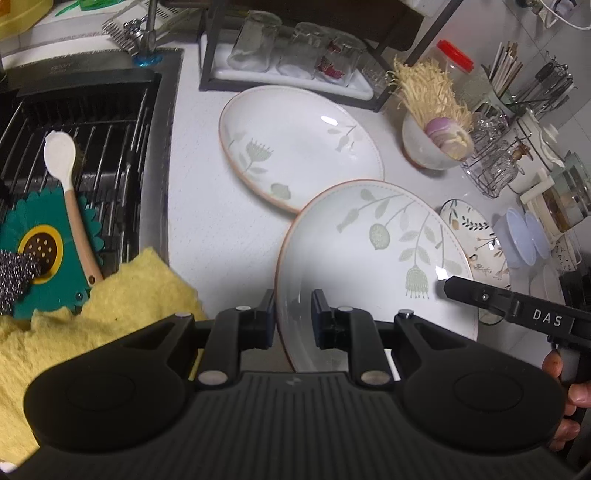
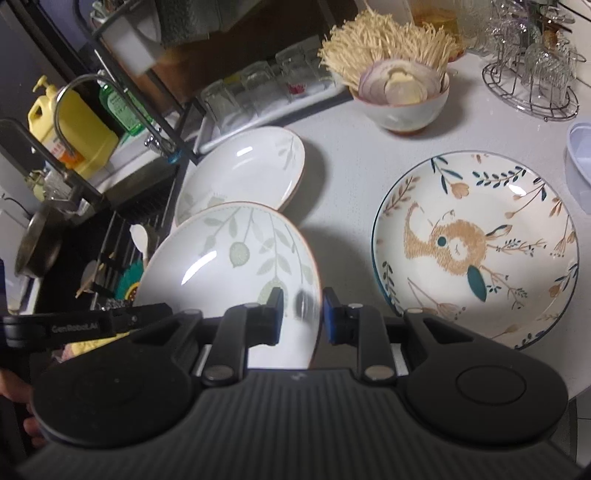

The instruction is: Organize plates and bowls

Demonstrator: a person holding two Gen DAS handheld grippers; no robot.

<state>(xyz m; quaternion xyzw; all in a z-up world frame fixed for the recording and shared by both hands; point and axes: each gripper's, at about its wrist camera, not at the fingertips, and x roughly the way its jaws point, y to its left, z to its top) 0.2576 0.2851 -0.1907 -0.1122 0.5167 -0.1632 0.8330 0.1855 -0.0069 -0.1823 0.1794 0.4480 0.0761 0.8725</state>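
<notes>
White counter [image 1: 207, 206] by sink [image 1: 92, 122] | both grippers [image 1: 293, 317] [image 2: 303, 315] clamp leaf plate [image 1: 369, 258] rim

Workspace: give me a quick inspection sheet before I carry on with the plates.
Surface: white counter, sink rack at its left.
Job's things: leaf plate tilted, straddled at opposite rims by both grippers; second leaf plate flat behind; rabbit plate flat.
Clutter: bowl of mushrooms and onion, yellow cloth, spoon.
Grippers: left gripper and right gripper, grip unclear.
Cables: white cord, far right.
Surroundings: upturned glasses, wire rack.
</notes>
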